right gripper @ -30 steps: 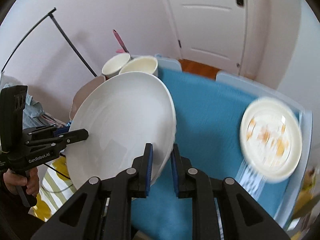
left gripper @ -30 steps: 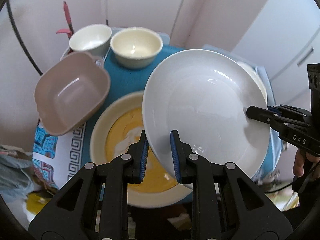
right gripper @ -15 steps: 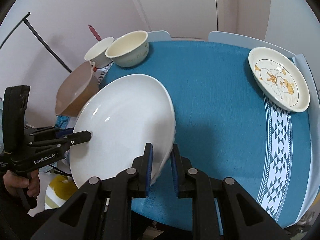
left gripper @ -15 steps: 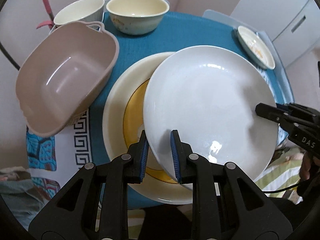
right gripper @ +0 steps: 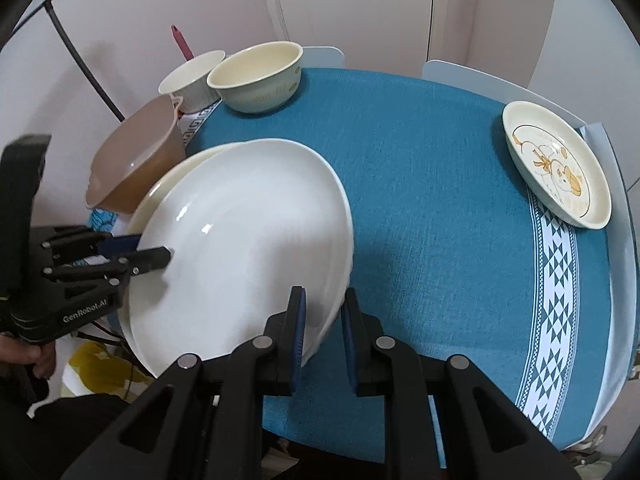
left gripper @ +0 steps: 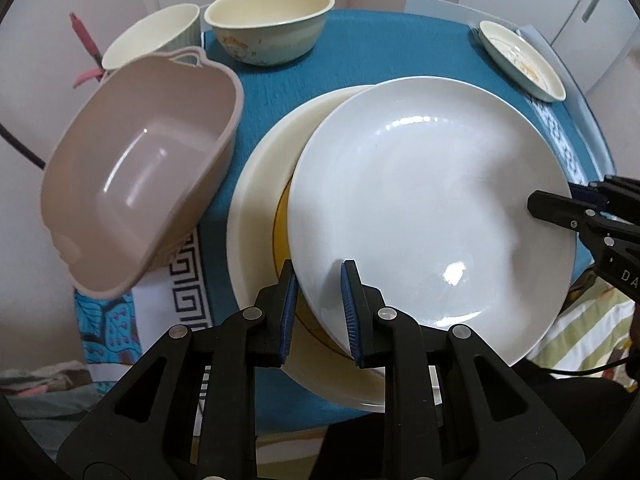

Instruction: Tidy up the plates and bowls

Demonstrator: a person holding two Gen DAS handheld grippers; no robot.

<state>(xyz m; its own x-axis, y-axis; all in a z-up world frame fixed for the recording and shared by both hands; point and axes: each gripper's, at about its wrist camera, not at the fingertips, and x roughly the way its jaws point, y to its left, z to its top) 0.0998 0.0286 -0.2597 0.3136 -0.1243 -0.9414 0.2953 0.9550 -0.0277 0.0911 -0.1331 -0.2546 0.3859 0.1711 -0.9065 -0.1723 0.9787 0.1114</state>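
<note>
Nearest: my left gripper (left gripper: 318, 300), jaws closed on the near rim of the white plate (left gripper: 432, 216). My right gripper (right gripper: 322, 328) pinches the same plate at its opposite edge, so both of mine carry it between them.

Item, white plate: large, plain, tilted, overlapping the cream plate with the yellow centre (left gripper: 264, 184). That one lies flat on the table (right gripper: 420, 184), which is covered in a blue cloth. Whether the white plate already touches it I cannot tell; it looks very close.

Item, taupe square bowl (left gripper: 136, 176): just left of the cream plate, tipped, hanging over the table's edge.

Item, cream bowl (left gripper: 268, 24): far side, upright, printed figure on its wall.

Item, white ribbed cup (left gripper: 148, 36): beside the cream bowl, to its left.

Item, small duck-print plate (right gripper: 556, 164): far right of the table, well apart from the rest.

Status, by my judgement: plate stacking is midway. Not yet done: settling the white plate, bringing over the duck-print plate, nesting the bowls.
</note>
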